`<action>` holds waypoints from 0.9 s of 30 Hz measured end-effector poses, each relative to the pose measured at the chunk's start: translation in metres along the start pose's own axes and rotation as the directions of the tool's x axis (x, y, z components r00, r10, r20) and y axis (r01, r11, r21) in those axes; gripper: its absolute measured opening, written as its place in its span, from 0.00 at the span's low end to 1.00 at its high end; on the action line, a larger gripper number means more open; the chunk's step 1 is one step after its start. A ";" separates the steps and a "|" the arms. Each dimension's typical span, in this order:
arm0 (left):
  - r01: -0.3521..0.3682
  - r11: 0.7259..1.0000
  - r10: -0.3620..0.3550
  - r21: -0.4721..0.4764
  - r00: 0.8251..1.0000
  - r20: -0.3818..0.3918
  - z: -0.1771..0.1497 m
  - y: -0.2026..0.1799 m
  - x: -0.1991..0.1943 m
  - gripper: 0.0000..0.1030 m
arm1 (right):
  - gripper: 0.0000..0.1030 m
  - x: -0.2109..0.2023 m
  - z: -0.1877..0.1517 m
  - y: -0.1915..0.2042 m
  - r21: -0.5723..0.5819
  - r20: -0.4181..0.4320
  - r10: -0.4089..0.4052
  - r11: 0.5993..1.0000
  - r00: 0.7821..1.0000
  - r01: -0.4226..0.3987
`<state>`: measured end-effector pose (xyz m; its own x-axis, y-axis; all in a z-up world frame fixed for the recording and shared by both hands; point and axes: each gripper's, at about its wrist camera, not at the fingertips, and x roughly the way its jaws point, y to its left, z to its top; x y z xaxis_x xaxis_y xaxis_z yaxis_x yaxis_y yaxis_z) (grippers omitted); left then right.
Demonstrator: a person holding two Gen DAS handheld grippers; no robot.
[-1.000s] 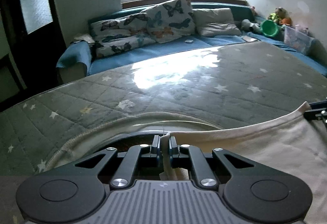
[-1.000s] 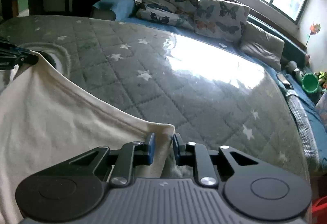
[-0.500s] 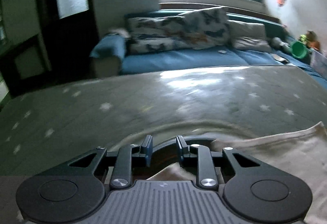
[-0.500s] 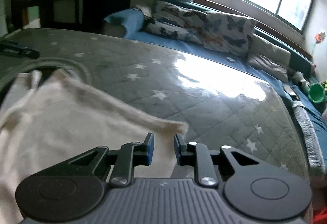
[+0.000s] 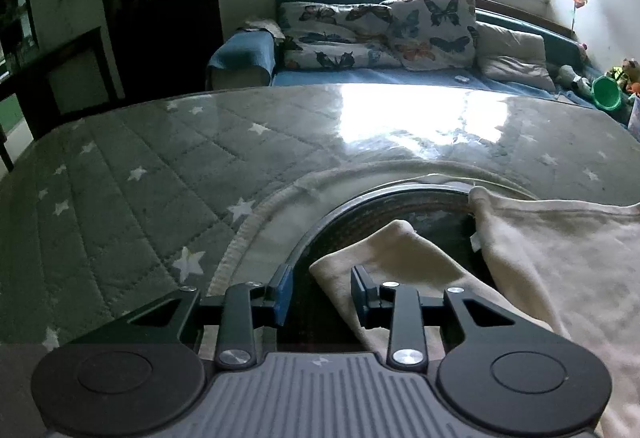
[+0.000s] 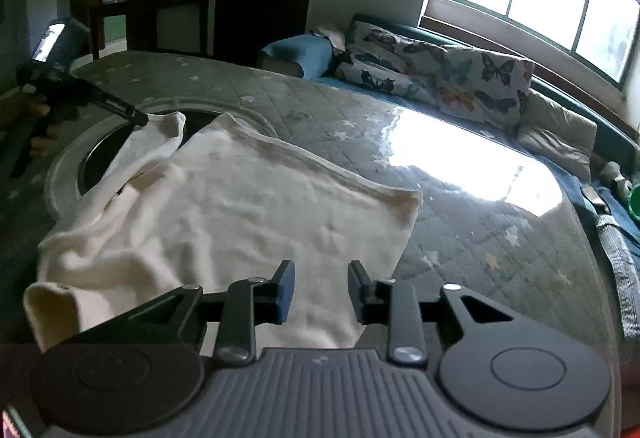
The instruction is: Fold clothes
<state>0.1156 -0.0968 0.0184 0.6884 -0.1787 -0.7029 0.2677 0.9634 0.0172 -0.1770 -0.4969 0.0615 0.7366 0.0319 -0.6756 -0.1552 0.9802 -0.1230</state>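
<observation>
A cream garment [image 6: 248, 206] lies spread on the grey star-quilted table cover [image 5: 132, 198]. Its far edge runs over a dark round opening [image 5: 400, 210] in the cover. In the left wrist view one cream sleeve end [image 5: 384, 250] lies just past my left gripper [image 5: 320, 294]. Those jaws are opening, and the cloth lies below and beside the right pad without being pinched. My right gripper [image 6: 322, 290] hovers over the near part of the garment, its jaws opening with nothing gripped. The right wrist view also shows the left gripper [image 6: 138, 117] by the sleeve end [image 6: 170, 126].
A blue sofa [image 5: 360, 78] with butterfly pillows [image 5: 432, 30] stands behind the table under a bright window. A green bucket [image 5: 608, 94] and toys sit at the far right. A dark door and cabinet [image 6: 160, 22] fill the left. A hand [image 6: 36, 110] holds the left gripper.
Both grippers have let go of the garment's edge and pulled back from it, jaws wider apart. The cloth that was held up now lies on the table.
</observation>
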 end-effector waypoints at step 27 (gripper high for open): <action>-0.226 0.958 0.253 -0.178 0.955 0.153 -0.050 0.051 -0.128 0.04 | 0.32 -0.076 -0.058 -0.019 0.206 0.056 -0.088 0.976 0.995 0.074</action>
<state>0.0077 -0.0144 0.0738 0.8288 0.0427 -0.5580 -0.0189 0.9987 0.0483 -0.2683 -0.5294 0.0733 0.7831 -0.0432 -0.6204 0.0389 0.9990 -0.0205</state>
